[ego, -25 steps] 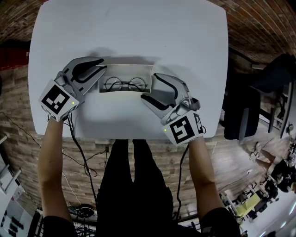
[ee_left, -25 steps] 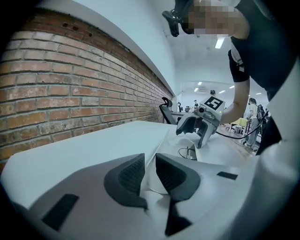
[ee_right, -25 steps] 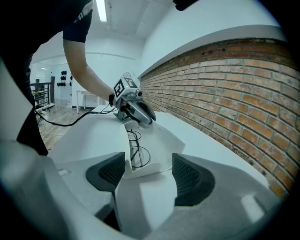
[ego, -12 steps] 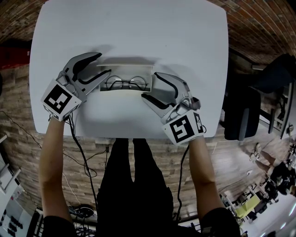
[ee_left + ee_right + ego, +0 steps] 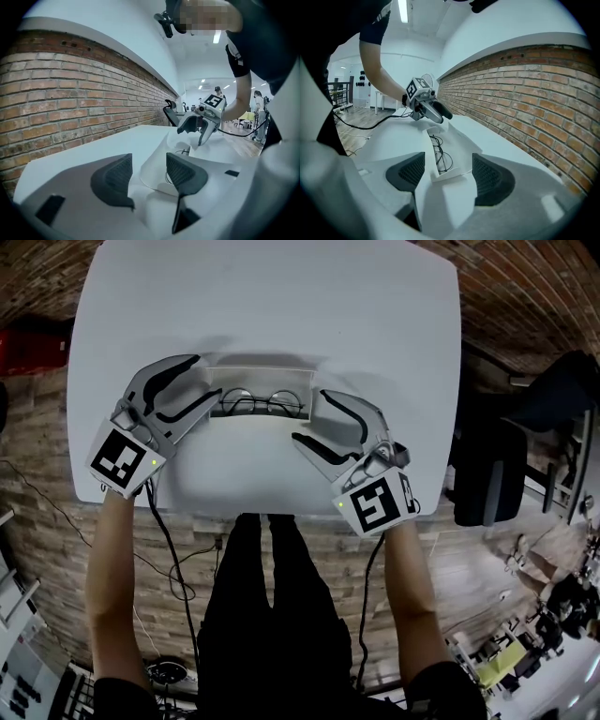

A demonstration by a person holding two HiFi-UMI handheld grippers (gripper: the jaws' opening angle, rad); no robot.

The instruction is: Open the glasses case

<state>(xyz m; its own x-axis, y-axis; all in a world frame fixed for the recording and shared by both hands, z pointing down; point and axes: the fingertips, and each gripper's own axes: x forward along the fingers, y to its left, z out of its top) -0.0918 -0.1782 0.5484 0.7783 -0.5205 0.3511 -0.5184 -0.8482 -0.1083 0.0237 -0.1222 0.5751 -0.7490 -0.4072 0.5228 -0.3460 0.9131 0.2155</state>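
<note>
Keeps glasses case (image 5: 262,379) lying open near the desk's (image 5: 281,296) front edge, round glasses (image 5: 261,404) inside. Flanks its left end with left gripper (image 5: 208,377), jaws just opened wide. Straddles its right end with right gripper (image 5: 309,415), jaws apart, seemingly not pressing.

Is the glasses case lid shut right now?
No, the glasses case stands open, with the glasses visible inside.

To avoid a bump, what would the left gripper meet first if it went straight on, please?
Probably the near end of the open white glasses case, which sits between the left gripper's jaws; they have just been opening.
</note>
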